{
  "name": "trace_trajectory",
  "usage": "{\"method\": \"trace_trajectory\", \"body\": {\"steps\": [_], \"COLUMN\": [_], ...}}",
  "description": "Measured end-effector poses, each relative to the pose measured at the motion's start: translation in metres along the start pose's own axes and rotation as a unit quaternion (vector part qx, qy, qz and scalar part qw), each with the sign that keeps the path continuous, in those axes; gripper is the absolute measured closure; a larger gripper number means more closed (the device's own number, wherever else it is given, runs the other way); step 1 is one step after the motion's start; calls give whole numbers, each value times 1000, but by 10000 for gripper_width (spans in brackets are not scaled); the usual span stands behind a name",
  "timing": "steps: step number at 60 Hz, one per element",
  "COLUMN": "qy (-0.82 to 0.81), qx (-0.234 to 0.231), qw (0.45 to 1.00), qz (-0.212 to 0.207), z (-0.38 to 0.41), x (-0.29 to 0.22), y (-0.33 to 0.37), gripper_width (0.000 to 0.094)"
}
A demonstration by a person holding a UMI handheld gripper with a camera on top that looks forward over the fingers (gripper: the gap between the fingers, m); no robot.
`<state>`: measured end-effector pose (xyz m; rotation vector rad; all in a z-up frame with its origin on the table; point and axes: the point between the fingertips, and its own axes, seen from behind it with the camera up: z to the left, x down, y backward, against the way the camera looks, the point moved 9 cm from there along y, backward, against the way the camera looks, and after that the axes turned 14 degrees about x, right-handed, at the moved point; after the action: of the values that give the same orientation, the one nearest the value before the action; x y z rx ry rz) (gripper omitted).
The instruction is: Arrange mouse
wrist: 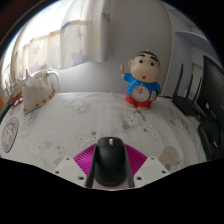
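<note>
White marble-pattern table point(60, 135). Cartoon boy figure point(142, 80) stands on its far side, white cat-shaped ornament point(38, 90) well apart from it. Pale curtains point(45, 45) behind, daylight coming through. Dark chair point(200, 95) beside the table.

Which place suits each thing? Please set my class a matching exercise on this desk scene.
Things:
1. black computer mouse
2. cartoon boy figurine in a blue outfit
3. white teapot-shaped ornament

Places:
A. far beyond the fingers, off to the left
B. between the gripper fingers, pink pads at either side
C. beyond the fingers, a little to the right

Pairs: 1-B, 2-C, 3-A
</note>
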<state>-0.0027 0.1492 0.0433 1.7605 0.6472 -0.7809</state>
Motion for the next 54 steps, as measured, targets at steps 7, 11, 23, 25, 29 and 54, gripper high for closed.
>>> {"method": "trace_trajectory", "body": {"steps": [7, 11, 23, 25, 29, 54], "qy": [-10, -5, -28, -30, -25, 37], "qx": [2, 12, -81, -97, -124, -81], "qw": [1000, 1000, 996, 994, 991, 996], "qz": [10, -12, -38, -39, -40, 29], "z": [1, 8, 142, 174, 244, 418], "x": [-17, -47, -115, -115, -106, -3], "y": [12, 40, 156, 172, 197, 183], "gripper_width": [478, 479, 481, 481, 481, 366]}}
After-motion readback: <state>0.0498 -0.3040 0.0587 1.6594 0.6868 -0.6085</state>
